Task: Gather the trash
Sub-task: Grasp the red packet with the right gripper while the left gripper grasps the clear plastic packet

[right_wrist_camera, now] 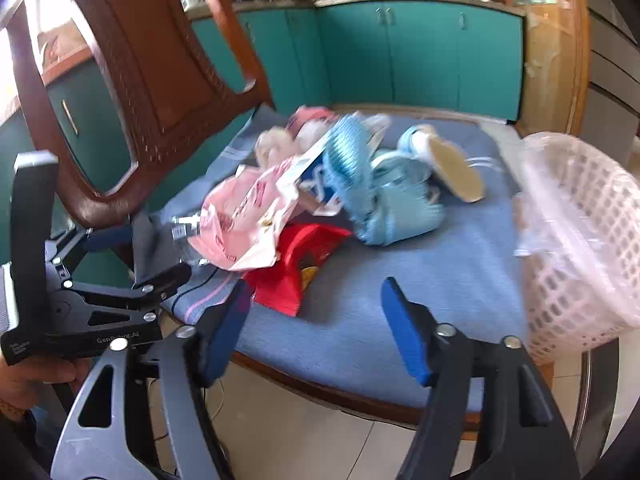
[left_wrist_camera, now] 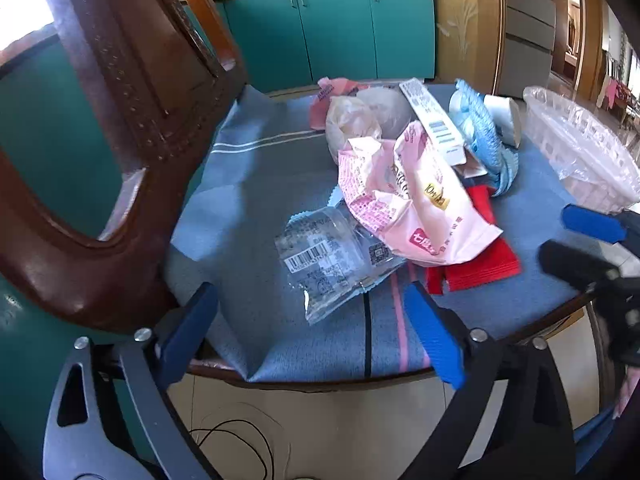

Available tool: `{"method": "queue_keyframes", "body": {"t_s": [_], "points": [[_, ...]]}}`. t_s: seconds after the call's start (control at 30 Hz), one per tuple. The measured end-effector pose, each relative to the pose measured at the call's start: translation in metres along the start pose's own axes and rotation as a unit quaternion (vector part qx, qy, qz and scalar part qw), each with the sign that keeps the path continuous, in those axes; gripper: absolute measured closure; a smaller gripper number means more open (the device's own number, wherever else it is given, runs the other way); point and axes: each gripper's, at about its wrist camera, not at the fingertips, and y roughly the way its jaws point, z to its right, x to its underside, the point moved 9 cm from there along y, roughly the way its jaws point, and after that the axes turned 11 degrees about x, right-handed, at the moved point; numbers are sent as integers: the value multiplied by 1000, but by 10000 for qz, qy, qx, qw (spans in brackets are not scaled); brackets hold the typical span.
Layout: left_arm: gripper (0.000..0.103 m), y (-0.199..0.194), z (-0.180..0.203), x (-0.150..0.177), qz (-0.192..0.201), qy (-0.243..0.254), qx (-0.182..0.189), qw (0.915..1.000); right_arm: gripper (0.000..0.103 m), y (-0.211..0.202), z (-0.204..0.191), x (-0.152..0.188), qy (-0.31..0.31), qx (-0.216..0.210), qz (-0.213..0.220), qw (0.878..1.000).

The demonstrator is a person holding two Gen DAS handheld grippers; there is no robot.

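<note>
Trash pile [left_wrist_camera: 400, 184] lies ahead of both empty, open tongs [left_wrist_camera: 312, 332] [right_wrist_camera: 316, 332].

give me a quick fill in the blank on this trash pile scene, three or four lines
1. The white plastic lattice basket is lined with a clear plastic ____.
2. The flat red packet lies partly under the ____ crumpled wrapper.
3. All the trash rests on a blue cloth covering the seat of a wooden ____.
4. Both grippers hold ____.

Missing words: bag; pink; chair; nothing

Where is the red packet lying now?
In the left wrist view the red packet lies on the blue cloth, partly under the pink wrapper, right of centre.
</note>
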Motion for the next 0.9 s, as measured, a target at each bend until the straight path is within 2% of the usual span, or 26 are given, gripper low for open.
{"method": "queue_keyframes", "body": {"t_s": [0.2,0.27,0.3,0.33,0.37,0.43,0.5,0.63,0.8,0.9], "points": [[22,24,-9,2,-233,-108,96,9996,45,28,-10,2,-113,-104,-204,9997],[29,31,-11,4,-296,-138,157,9993,48,33,-15,2,-146,-153,-201,9996],[37,35,-12,5,-342,-149,205,9991,51,35,-20,3,-221,-172,-189,9994],[50,39,-12,7,-392,-168,287,9987,63,36,-22,3,-296,-172,-192,9992],[56,41,-12,7,-405,-183,354,9984,76,36,-24,3,-353,-157,-196,9991],[81,43,-9,6,-402,-209,510,9977,84,34,-25,3,-379,-137,-198,9990],[93,40,-9,3,-321,-205,595,9975,88,27,-24,1,-355,-175,-157,9991],[98,20,-4,-8,-55,-157,735,9972,88,6,-14,-3,-169,-297,-109,9994],[99,-13,9,-14,155,120,869,9960,88,-26,-1,-3,48,-442,-25,9990],[99,-40,9,-20,398,126,899,9951,88,-50,4,-9,152,-490,179,9985]]}}
